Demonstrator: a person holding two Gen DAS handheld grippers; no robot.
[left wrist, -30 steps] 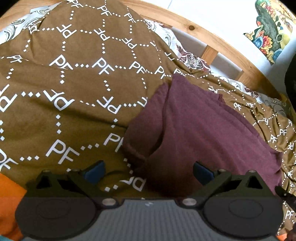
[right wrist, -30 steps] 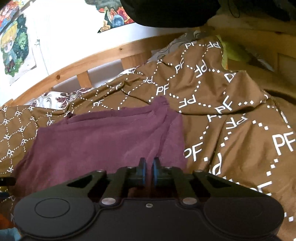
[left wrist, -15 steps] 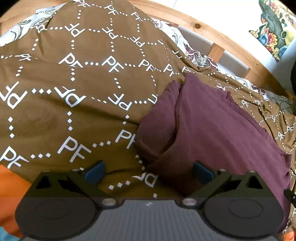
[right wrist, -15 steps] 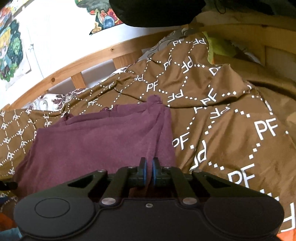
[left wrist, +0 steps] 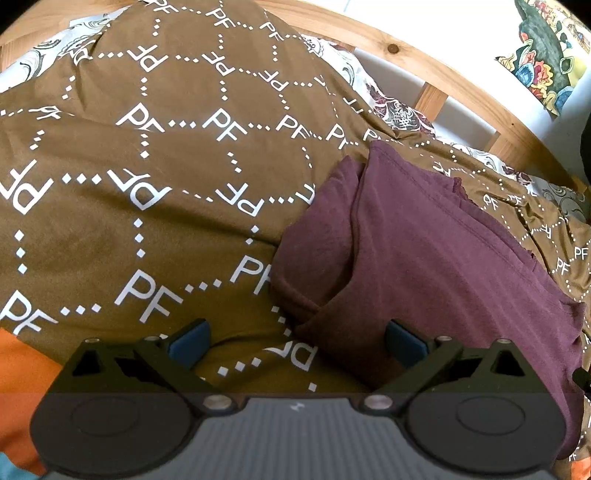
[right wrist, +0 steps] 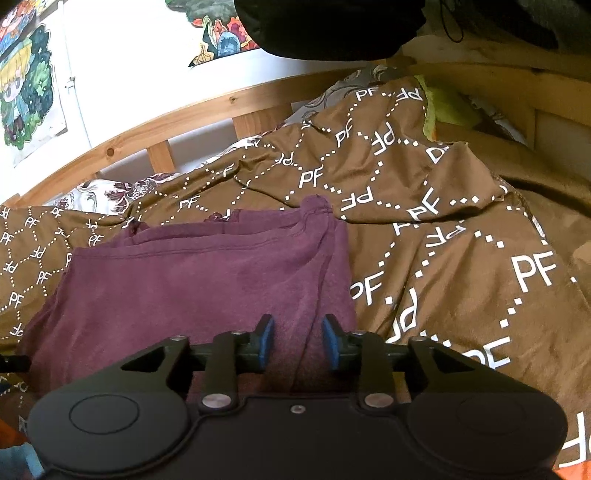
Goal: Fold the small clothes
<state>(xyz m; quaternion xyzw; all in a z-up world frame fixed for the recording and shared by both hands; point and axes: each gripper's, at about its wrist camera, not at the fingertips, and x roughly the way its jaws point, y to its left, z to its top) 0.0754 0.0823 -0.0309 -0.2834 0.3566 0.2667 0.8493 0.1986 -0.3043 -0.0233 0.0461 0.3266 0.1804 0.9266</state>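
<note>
A folded maroon garment (left wrist: 424, 258) (right wrist: 192, 291) lies on a brown blanket (left wrist: 155, 155) printed with white "PF" letters. My left gripper (left wrist: 295, 341) hangs wide open over the garment's near left corner, its blue pads apart with blanket and a corner of cloth between them, not pressed. My right gripper (right wrist: 297, 345) sits at the garment's near right edge. Its jaws are opening, and a ridge of maroon cloth lies in the gap without being pinched.
A wooden bed rail (left wrist: 436, 59) (right wrist: 155, 129) runs behind the blanket, with a white wall and colourful posters (right wrist: 29, 92) beyond. Patterned white bedding (left wrist: 399, 110) shows at the blanket's far edge. Orange fabric (left wrist: 18, 365) lies at the near left. A dark object (right wrist: 332, 26) hangs overhead.
My right gripper's pads, pressed together on the garment's edge before, have parted and let the cloth go. The left gripper stays open, and the garment has settled flatter.
</note>
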